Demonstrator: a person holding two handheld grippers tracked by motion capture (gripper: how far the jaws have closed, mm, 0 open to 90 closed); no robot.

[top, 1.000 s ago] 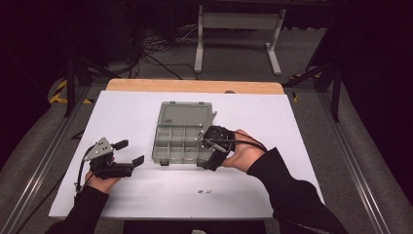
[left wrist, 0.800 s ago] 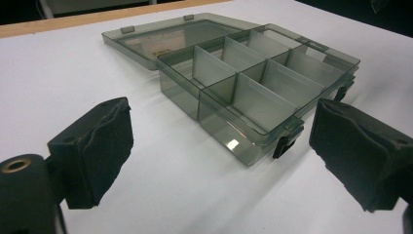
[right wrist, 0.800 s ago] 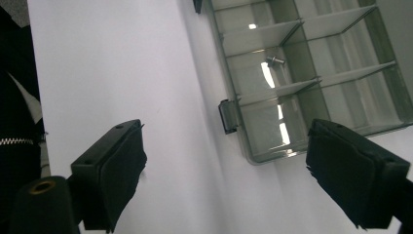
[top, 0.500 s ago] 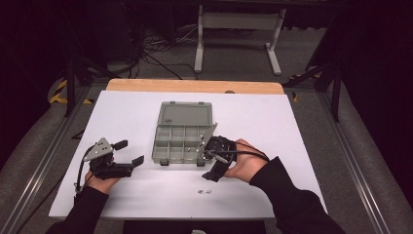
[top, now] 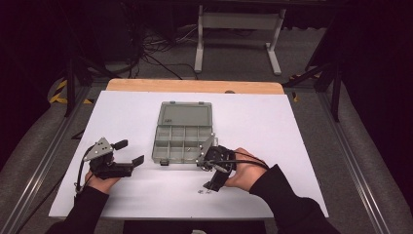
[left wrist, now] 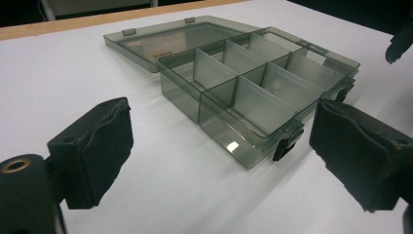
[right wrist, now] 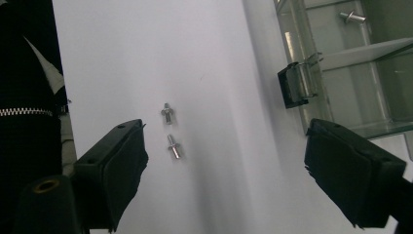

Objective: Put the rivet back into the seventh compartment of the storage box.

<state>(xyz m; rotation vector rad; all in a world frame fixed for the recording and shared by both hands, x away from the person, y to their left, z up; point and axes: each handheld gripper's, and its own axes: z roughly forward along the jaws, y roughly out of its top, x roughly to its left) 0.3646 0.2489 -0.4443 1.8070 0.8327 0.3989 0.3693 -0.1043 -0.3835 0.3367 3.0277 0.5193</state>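
Item: small-parts sorting, loose metal studs into a clear compartment box.

Progress. Compartment box lies open at the centre of the white worktop, lid folded flat toward 12 o'clock. One stud in the box already rests in a compartment close to the front latch; judged done. Two loose studs lie on the worktop just outside the box, at about 5 o'clock from its front right corner, close together but apart from each other; in the high view they show as two small specks. Judged left to do: both to be picked up and dropped into a compartment. The other compartments seen from the left tool look empty.

Right tool: jaws spread wide, nothing between the pads. It points down and toward 6 o'clock, the person's right hand gripping it from the 3 o'clock side; in its own view the studs sit between the jaws but nearer the left pad, not touched. Judged poised to descend on them.

Left tool: jaws spread, empty, held low over the worktop at 9 o'clock of the box, aimed at the box's near left corner, well apart from the studs. Left hand rests at the worktop's near edge.
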